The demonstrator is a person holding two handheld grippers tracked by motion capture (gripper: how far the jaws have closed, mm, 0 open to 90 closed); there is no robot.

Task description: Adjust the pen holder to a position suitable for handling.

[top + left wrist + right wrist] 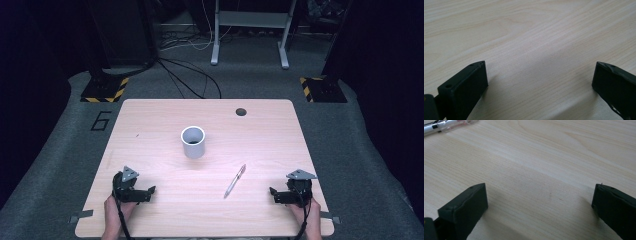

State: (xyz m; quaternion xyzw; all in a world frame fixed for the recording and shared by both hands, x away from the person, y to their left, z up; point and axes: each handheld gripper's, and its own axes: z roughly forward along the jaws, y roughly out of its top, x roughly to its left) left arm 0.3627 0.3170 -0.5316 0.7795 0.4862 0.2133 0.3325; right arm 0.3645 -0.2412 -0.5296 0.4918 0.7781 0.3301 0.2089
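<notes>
Overhead, cup [193, 142] visible; right gripper view catches pen [447, 125].

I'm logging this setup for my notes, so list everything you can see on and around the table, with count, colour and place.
table: one, light wood, centre, with a dark round hole near its far edge
cup: one, white-grey, upright, middle of the table
pen: one, clear and silver, lying right of centre on the near half, apart from the cup
hazard-striped bases: two, black and yellow, floor beyond the far corners
desk frame: one, light grey, floor at the back
cables: several, black and white, floor behind the table
number 6: one, black, floor left of the table
left gripper: one, black, near left, jaws open and empty
right gripper: one, black, near right, jaws open and empty
</notes>
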